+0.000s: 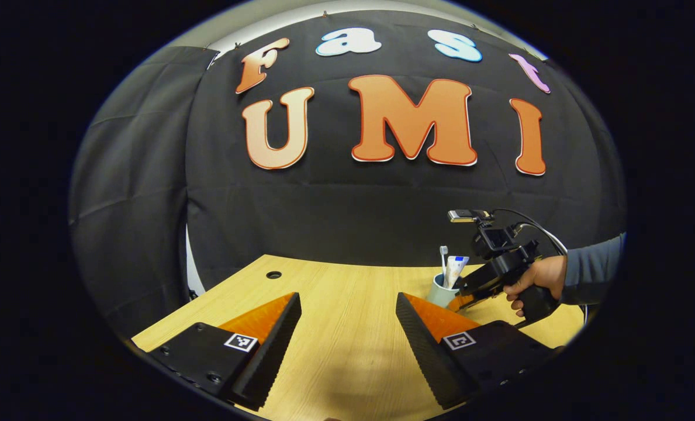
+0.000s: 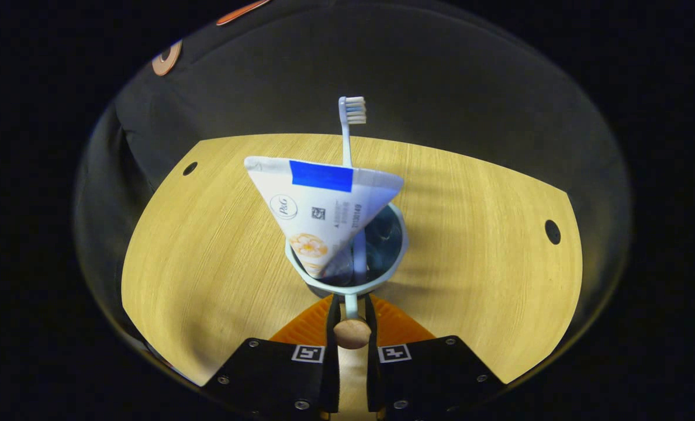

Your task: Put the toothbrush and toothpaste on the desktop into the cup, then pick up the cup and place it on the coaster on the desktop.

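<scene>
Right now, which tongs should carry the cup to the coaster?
Right. The right tongs are shut on the cup handle, toothbrush and toothpaste inside. The left tongs hang open, apart from it.

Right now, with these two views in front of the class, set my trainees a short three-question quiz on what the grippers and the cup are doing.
1. True or false: the toothbrush and the toothpaste both stand inside the cup.
2. Which part of the cup is the right gripper shut on? A) the rim B) the handle C) the toothpaste tube
3. Fill the gap: the left gripper hangs over the desktop with its fingers ____ and nothing between them.

Key
1. True.
2. B: in the right gripper view both fingers press on the handle, which ends in a round wooden knob.
3. Open.
</scene>
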